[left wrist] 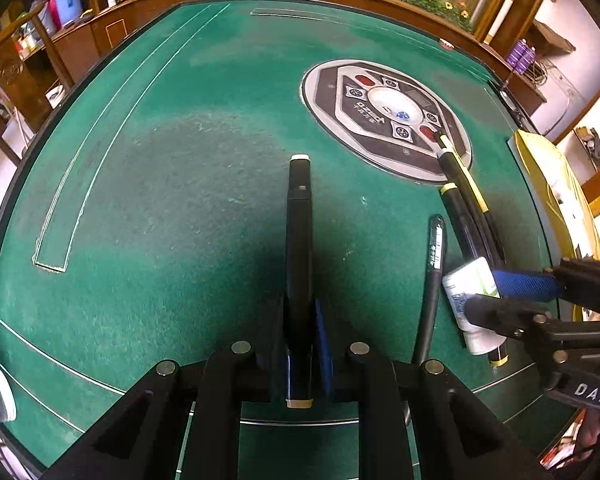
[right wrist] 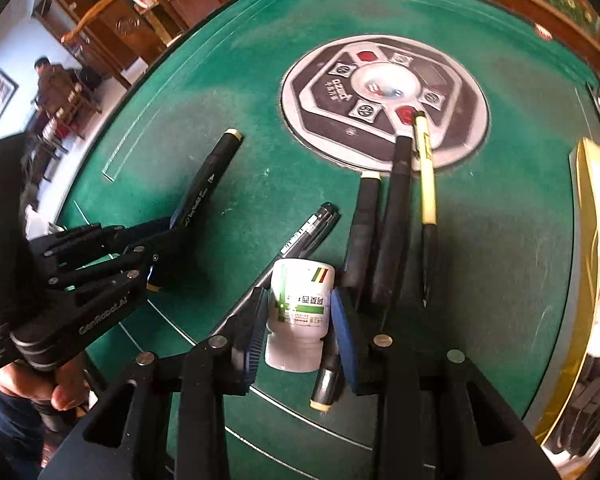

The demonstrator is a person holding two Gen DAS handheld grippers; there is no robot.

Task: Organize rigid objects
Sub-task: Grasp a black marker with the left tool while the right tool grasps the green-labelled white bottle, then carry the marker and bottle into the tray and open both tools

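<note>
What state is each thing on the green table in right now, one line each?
Left gripper: shut on black marker.
Right gripper: shut on white pill bottle, cap toward camera.
Black gel pen: lying flat, free.
Three markers: lying side by side, tips on centre console.

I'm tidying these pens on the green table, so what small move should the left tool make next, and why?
Probably lift the black marker and carry it toward the pens grouped beside the round centre panel. The left tool is already shut on the marker, which lies apart from that group.
</note>
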